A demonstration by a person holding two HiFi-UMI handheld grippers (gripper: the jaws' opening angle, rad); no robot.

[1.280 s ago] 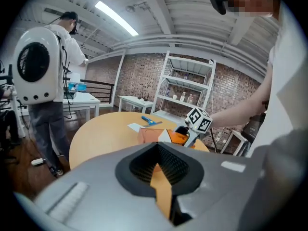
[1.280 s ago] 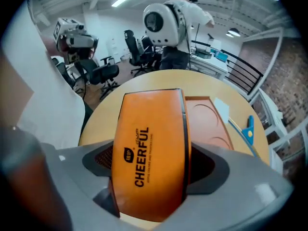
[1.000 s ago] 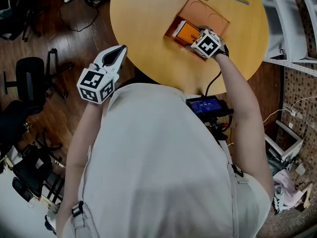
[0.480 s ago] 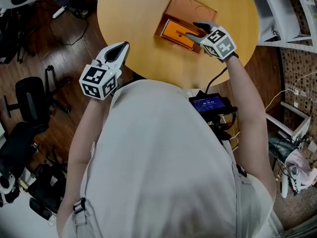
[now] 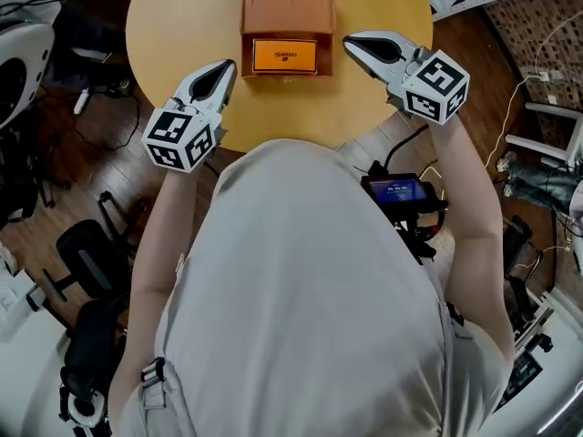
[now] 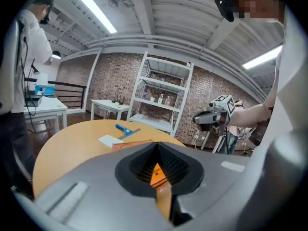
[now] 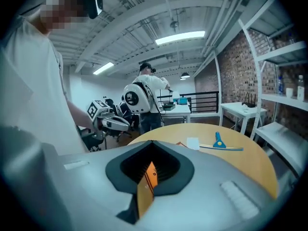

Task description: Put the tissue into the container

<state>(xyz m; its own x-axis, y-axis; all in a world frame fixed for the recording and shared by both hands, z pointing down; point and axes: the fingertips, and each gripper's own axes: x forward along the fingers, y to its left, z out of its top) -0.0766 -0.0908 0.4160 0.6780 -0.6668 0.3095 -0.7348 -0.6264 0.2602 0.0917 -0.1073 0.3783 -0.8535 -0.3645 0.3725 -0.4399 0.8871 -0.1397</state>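
Setting: round wooden table point(image 5: 182, 25) in a brick-walled workshop, with shelving, other tables and another person beyond.
Left gripper point(image 5: 225, 66): jaws clenched tip to tip with nothing between them; held over the table's near edge, left of the container and apart from it.
Right gripper point(image 5: 351, 42): jaws likewise pressed together and empty; just right of the container, not touching it.
Tissue point(image 5: 284, 55): orange pack lying flat, printed face up, in the container's near compartment, between the two grippers.
Container point(image 5: 246, 16): brown tray; the far section has two round recesses and holds nothing.
Axis: the pack's long side runs left to right, parallel to the container's near wall; the print appears to read upright from the person's side.
Status: placement looks complete.
Risk: a careless sweep of the nearby right gripper could clip the container's wall and shove or tip it, spilling the pack.
Beyond: white card point(image 7: 192, 143) and blue-handled tool point(image 7: 219, 139) at the table's far side.
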